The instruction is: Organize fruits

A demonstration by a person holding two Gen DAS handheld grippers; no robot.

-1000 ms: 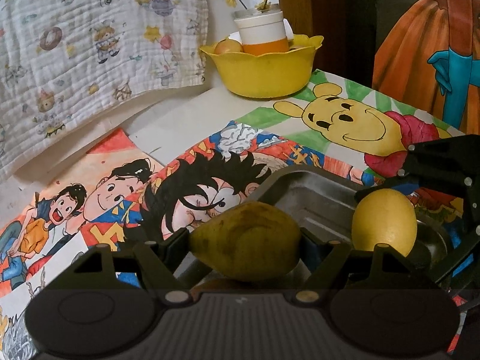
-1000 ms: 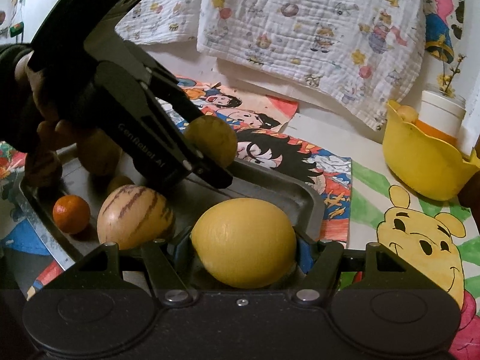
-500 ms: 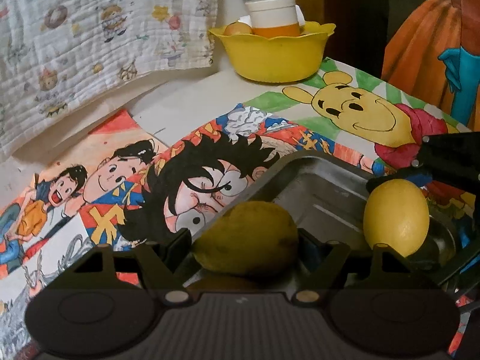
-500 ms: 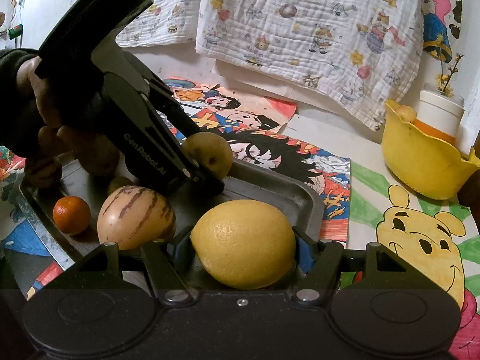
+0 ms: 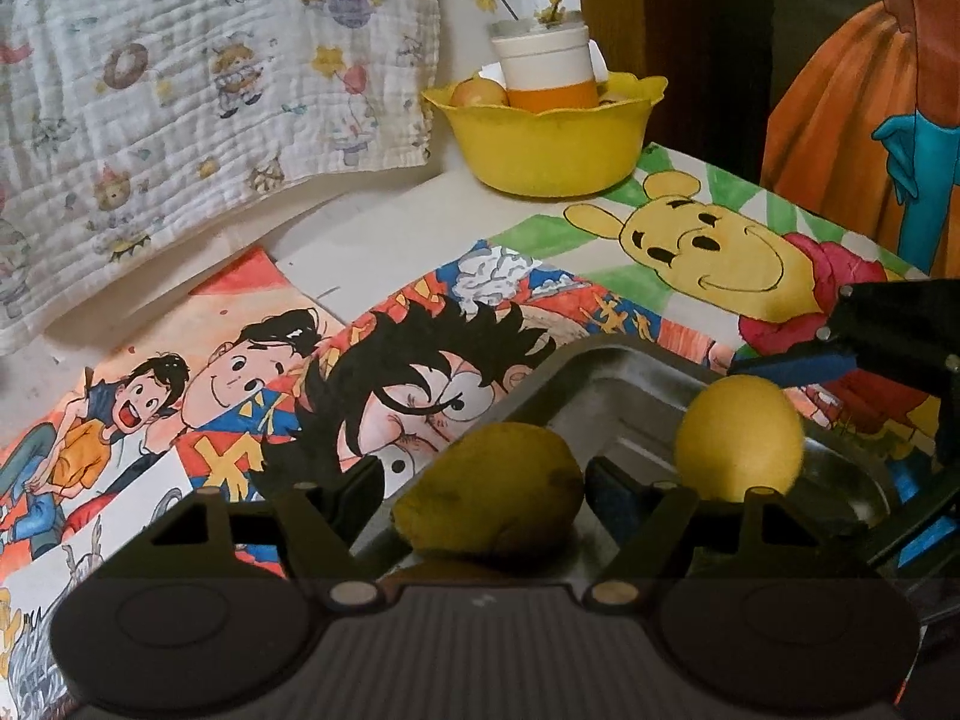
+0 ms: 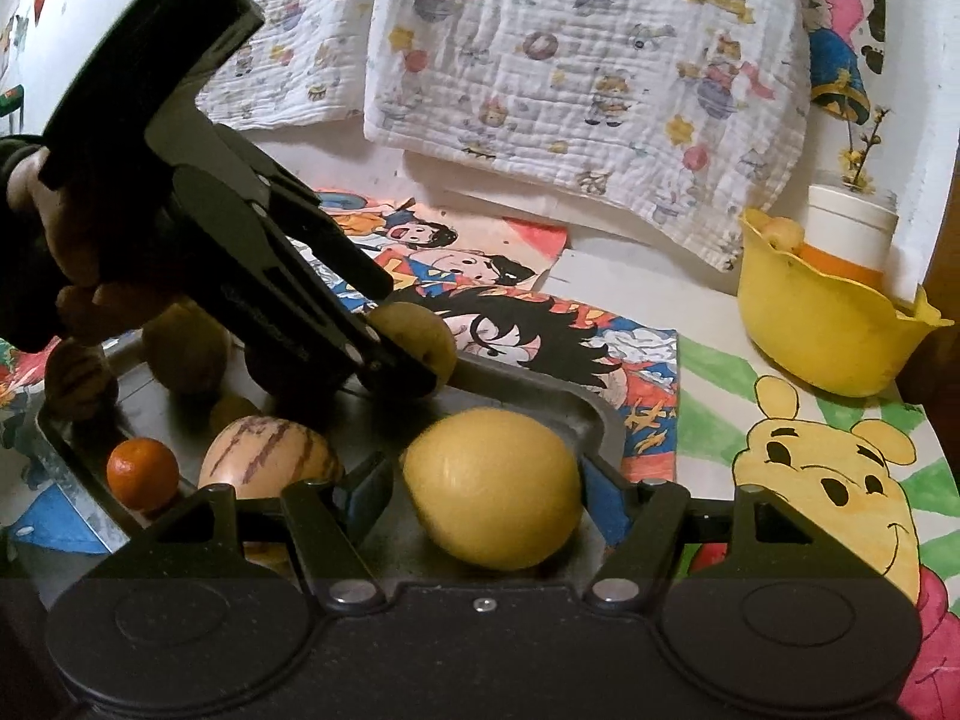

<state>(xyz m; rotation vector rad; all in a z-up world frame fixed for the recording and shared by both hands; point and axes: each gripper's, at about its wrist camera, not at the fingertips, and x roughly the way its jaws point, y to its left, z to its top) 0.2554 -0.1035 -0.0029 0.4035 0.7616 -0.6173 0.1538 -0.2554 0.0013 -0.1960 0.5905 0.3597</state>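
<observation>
Fruit fills both my claws over the tray's far corner: left claw clamps a pear, right claw a lemon, both gripped clear, likely bound for the yellow bowl.

Hardly any writing can be read. The side of the left tongs, seen from the right wrist view, carries a line of pale lettering, but it is too blurred to make out. The cartoon drawings spread on the worktop and the printed cloth behind show only figures, with no readable words or numbers.
</observation>
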